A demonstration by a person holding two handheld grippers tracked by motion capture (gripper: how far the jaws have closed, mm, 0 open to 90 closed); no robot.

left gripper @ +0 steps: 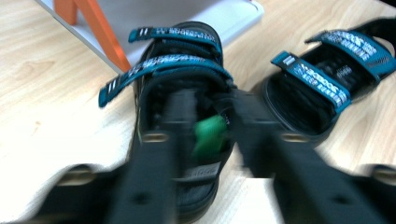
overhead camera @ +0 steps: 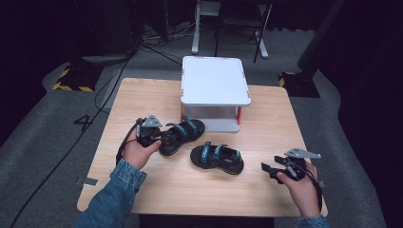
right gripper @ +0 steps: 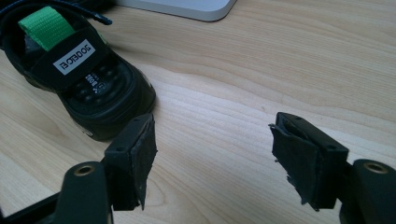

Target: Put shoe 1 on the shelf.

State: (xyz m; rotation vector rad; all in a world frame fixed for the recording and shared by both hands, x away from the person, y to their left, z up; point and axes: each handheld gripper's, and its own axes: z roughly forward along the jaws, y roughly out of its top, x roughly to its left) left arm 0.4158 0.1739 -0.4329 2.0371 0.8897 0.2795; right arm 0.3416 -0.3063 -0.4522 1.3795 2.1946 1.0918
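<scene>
At centre-left of the high view the left gripper [overhead camera: 161,137], jaws astride but apparently not yet clamped on the heel of the black, teal-strapped sandal [overhead camera: 183,134] beside the white two-tier shelf [overhead camera: 215,80], seemed mid-grasp, needing closure next, while the right gripper [right gripper: 212,161] waited agape

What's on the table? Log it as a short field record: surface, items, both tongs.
surface: wooden table
stand: white two-level shelf with orange legs, at the table's far middle
left sandal: black with teal straps, toe beside the shelf's base
right sandal: same kind, lying at the table's middle
left tongs: at the left sandal's heel, jaws astride its green tab; the view is blurred
right tongs: open, holding nothing, over bare wood right of the right sandal
</scene>
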